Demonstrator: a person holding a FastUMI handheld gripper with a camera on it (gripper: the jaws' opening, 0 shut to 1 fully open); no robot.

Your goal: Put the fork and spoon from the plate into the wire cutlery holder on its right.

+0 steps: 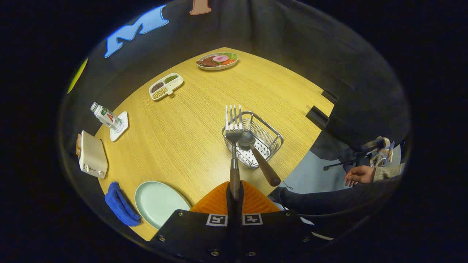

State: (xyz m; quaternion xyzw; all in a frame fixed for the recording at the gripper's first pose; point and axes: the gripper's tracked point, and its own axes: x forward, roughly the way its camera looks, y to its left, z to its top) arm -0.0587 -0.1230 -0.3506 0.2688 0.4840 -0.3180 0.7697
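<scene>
Holding the fork [234,146] by its wooden handle, my gripper's [234,193] orange fingers pinched tight on it, tines up over the wire cutlery holder [268,137]. The spoon [256,151] already leans inside, handle out. Pale green plate [157,201] sits bare beside my fingers. Risks, as I judge them: fork knocking the spoon, or tines catching the wire rim.

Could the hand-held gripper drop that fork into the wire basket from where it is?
Probably yes. The hand-held gripper is shut on the fork, whose tines hang over the wire cutlery holder. The spoon already leans inside, leaving room beside it.
</scene>
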